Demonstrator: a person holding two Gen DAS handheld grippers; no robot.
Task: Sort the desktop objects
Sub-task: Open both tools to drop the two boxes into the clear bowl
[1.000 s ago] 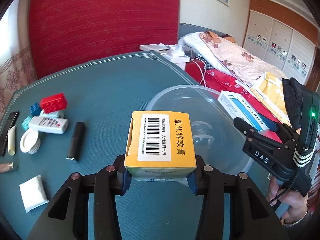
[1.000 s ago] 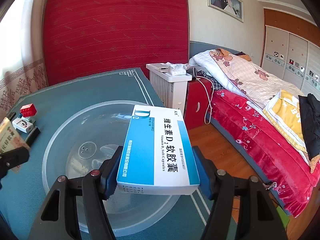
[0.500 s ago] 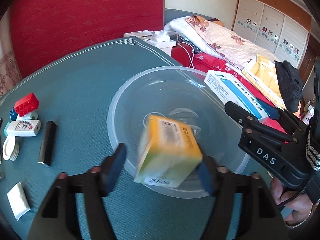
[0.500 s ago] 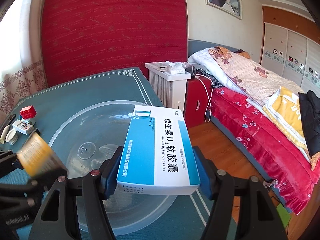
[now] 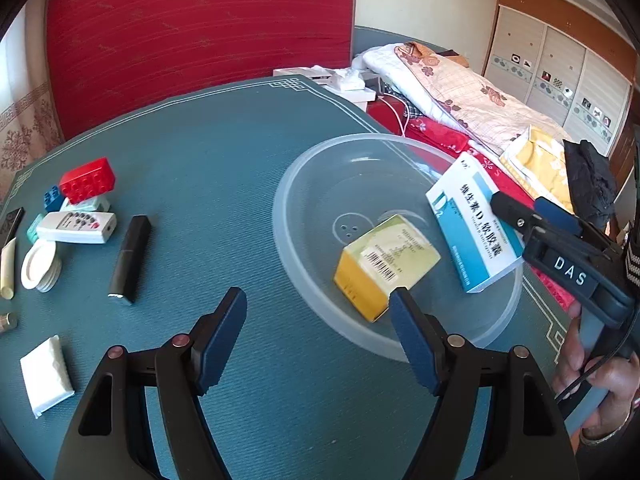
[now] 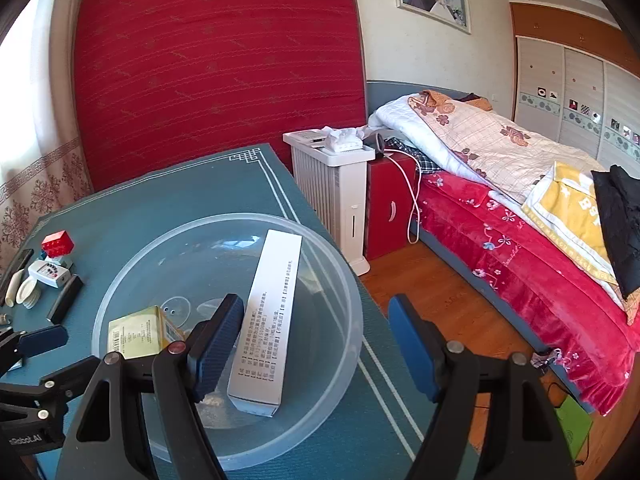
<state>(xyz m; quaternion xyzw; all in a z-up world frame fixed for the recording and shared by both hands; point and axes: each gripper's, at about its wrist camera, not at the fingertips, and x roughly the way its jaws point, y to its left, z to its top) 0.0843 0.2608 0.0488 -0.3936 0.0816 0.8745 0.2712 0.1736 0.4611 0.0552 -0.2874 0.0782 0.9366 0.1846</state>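
A yellow box [image 5: 384, 264] lies tilted inside the clear plastic bowl [image 5: 320, 160] on the teal table. My left gripper [image 5: 316, 320] hangs open just in front of the bowl with nothing between its fingers. The blue and white medicine box [image 5: 472, 224] stands on edge in the bowl's right side. My right gripper [image 6: 314, 316] hovers over the bowl's near rim and its jaws are opening. In the right wrist view that medicine box [image 6: 268, 320] leans beside the left finger [image 6: 218, 332], and neither pad presses on it. The yellow box [image 6: 140, 332] shows to its left.
On the table's left lie a red brick [image 5: 87, 180], a white remote [image 5: 76, 227], a black bar [image 5: 130, 260], a white cap [image 5: 40, 270] and a white packet [image 5: 46, 376]. The table edge runs right of the bowl, with a white heater [image 6: 332, 200] and a bed beyond.
My left gripper opened and the yellow box dropped into the bowl. My right gripper widened and the medicine box tipped out of it onto its edge in the bowl.
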